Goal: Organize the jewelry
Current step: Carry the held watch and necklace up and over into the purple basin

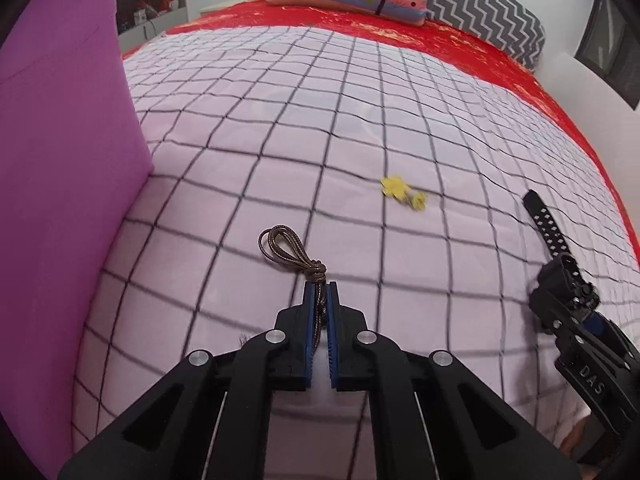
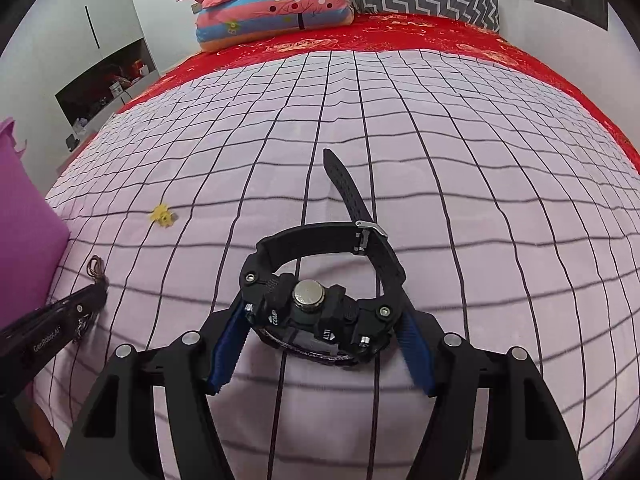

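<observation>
My left gripper is shut on a brown braided cord bracelet, whose loop sticks out forward above the checked bed cover. My right gripper is shut on a black sports watch, gripping its case on both sides, with the strap pointing away. The watch and right gripper show at the right of the left wrist view. The left gripper and bracelet show at the left of the right wrist view. A small yellow flower ornament lies on the cover between them; it also shows in the right wrist view.
A purple box wall stands at the left, also seen in the right wrist view. The pale checked cover lies on a red bedspread. Pillows are stacked at the far end.
</observation>
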Demonstrator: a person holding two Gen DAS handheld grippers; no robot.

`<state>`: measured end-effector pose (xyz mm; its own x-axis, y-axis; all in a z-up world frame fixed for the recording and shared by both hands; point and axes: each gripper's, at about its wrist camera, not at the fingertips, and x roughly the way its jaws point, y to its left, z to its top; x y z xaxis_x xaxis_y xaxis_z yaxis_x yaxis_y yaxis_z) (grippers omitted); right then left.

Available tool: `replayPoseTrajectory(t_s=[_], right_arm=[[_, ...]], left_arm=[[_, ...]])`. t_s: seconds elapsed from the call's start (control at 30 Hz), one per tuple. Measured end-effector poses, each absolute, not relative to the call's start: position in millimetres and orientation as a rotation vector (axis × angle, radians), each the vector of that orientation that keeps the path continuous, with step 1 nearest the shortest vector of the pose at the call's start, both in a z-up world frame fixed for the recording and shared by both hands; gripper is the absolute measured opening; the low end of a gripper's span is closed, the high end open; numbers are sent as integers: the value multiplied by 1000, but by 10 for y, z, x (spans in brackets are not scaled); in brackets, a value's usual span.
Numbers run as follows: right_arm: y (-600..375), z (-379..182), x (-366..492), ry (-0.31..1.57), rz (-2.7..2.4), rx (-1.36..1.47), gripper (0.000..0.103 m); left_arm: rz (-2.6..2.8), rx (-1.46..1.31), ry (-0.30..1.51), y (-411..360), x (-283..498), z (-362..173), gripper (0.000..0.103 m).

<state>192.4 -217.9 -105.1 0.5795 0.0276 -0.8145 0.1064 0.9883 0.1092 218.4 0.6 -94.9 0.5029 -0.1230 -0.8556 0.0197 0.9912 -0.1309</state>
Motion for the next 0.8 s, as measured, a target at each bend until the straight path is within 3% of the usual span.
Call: replayPoseTrajectory(t_s=[0.4, 0.8], right_arm=[[-2059, -801, 1202, 960, 28, 185, 65], [-1808, -351, 662, 911, 115, 198, 65]], left_arm=[[-138, -97, 1079, 31, 1423, -725, 6], [-171, -73, 973, 152, 828, -131, 6]])
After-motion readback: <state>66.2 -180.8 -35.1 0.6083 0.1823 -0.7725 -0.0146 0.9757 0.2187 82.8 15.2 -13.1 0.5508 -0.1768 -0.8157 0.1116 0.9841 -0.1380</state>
